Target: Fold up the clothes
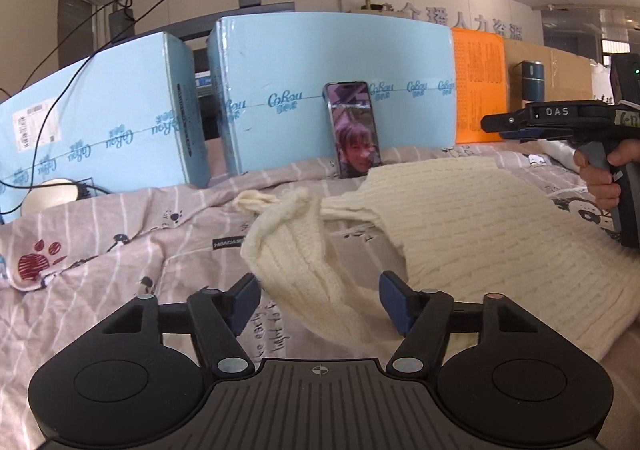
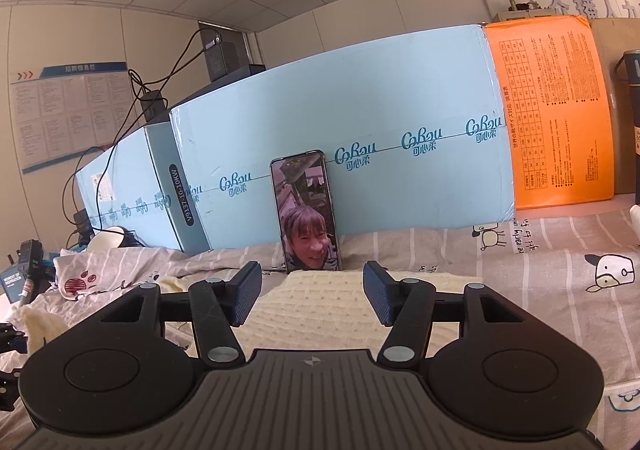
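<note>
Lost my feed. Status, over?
Both hand-held grippers open, left, right. Sweater flat, sleeve bunched between left fingers. Phone beyond the sweater.

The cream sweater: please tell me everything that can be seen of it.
The cream sweater is a thick cable-knit garment and looks soft, like wool. Its body lies spread flat on the patterned bedsheet. One sleeve is bunched and twisted, running toward the open left gripper, between its fingers but not gripped. Its far edge nearly reaches the propped phone.
</note>
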`<control>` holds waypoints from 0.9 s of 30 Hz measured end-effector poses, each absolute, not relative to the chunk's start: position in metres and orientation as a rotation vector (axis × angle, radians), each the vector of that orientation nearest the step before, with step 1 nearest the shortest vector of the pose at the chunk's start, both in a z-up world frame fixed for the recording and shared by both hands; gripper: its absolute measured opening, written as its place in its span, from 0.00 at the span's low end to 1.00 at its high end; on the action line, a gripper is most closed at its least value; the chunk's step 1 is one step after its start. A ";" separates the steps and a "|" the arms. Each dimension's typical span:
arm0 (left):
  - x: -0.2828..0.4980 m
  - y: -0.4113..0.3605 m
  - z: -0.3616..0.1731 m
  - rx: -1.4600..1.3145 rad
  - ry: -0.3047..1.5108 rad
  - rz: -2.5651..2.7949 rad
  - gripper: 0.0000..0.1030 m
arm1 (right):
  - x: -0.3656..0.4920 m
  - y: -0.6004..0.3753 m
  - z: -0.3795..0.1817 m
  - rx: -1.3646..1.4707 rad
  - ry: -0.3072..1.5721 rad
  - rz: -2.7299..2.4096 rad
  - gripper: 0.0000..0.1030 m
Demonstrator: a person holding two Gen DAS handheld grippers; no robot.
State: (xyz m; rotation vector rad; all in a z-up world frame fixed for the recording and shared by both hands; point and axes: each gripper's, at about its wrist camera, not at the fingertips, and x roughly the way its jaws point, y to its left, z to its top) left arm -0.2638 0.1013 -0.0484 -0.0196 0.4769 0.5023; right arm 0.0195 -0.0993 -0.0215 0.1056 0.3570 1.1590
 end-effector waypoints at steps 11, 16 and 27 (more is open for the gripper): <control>-0.295 0.115 -0.056 0.025 0.642 0.746 0.89 | 0.021 -0.095 -0.025 0.094 0.392 1.162 0.56; -0.301 0.111 -0.043 -0.069 0.584 0.748 0.90 | 0.018 -0.098 -0.022 0.116 0.472 1.151 0.56; -0.269 0.140 -0.054 -0.685 0.438 0.748 0.76 | 0.004 -0.108 -0.027 0.160 0.631 1.205 0.61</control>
